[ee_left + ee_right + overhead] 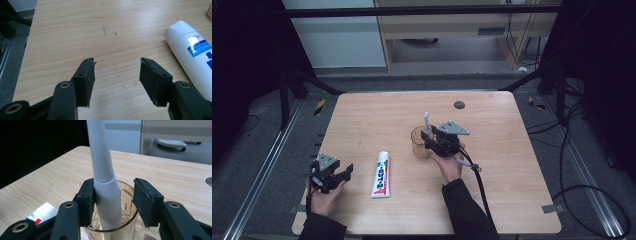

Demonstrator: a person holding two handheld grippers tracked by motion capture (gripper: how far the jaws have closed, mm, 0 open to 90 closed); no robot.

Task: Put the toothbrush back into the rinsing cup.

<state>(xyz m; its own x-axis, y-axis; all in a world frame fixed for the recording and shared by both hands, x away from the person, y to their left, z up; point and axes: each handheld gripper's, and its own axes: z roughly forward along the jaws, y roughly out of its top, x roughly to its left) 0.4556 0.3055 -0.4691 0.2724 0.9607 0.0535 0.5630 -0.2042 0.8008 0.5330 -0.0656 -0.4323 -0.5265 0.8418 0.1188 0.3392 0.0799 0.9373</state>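
While the right gripper [113,200] hovers at centre frame, jaws parted around a white toothbrush handle [102,170].
It stands in an amber glass cup [130,227]; left gripper [116,75], lower left, gapes empty.

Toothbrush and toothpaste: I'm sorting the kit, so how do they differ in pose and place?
The toothbrush stands nearly upright inside the amber cup; the toothpaste lies flat on the bare table. The toothbrush sits between the right gripper's open jaws, touching one pad; the toothpaste lies beside the left gripper, outside its open jaws. The toothbrush is plain white; the toothpaste carries blue and red print. Both are mostly white.
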